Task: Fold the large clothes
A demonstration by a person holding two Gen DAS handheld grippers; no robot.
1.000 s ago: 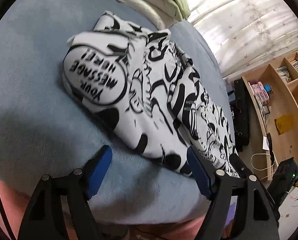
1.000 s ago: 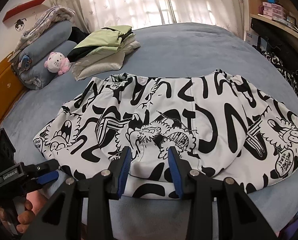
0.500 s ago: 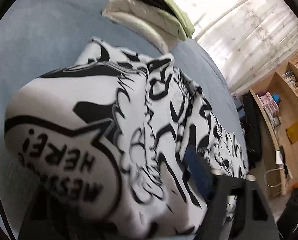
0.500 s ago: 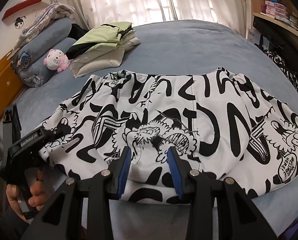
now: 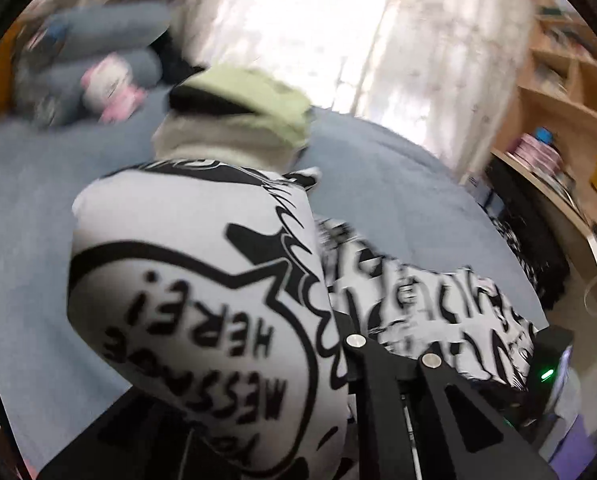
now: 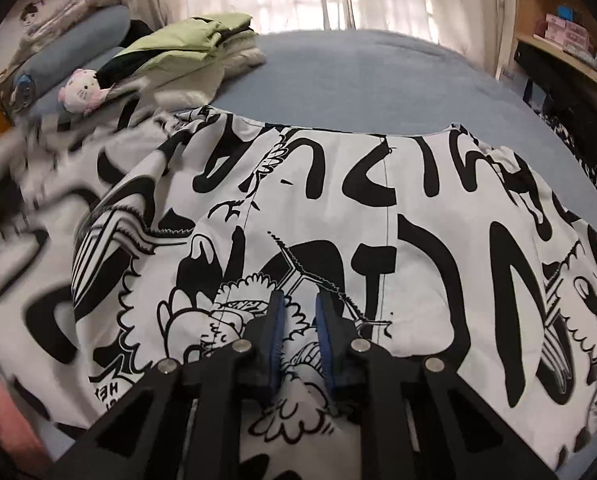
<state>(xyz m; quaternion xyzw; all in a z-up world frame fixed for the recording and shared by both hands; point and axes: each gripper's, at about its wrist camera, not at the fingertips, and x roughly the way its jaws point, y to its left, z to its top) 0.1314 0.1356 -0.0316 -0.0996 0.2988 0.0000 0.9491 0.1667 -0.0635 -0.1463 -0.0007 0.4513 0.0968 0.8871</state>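
Left hand-held gripper [image 5: 338, 344] was clamped on the left end of the white cotton garment with black cartoon print [image 6: 338, 208], cloth draped over its jaws and lifted off the grey-blue bed [image 6: 358, 64]; jaws had just been closing, cloth between them. The rest of the garment lay spread across the near half of the bed, close to the near edge.

Risk: the bite looked shallow and bunched, so the end could slip out mid-swing and flop down crooked. The swung cloth could also brush the stack of folded green and cream clothes [image 6: 194, 48] near the far left corner.

Right hand-held gripper [image 6: 300, 320] stood narrow at the garment's middle near the front edge, jaws just been closing, a ridge of cloth between the blue pads. Cannot tell if they pinched it. If not, the middle would drag and skew the fold line.
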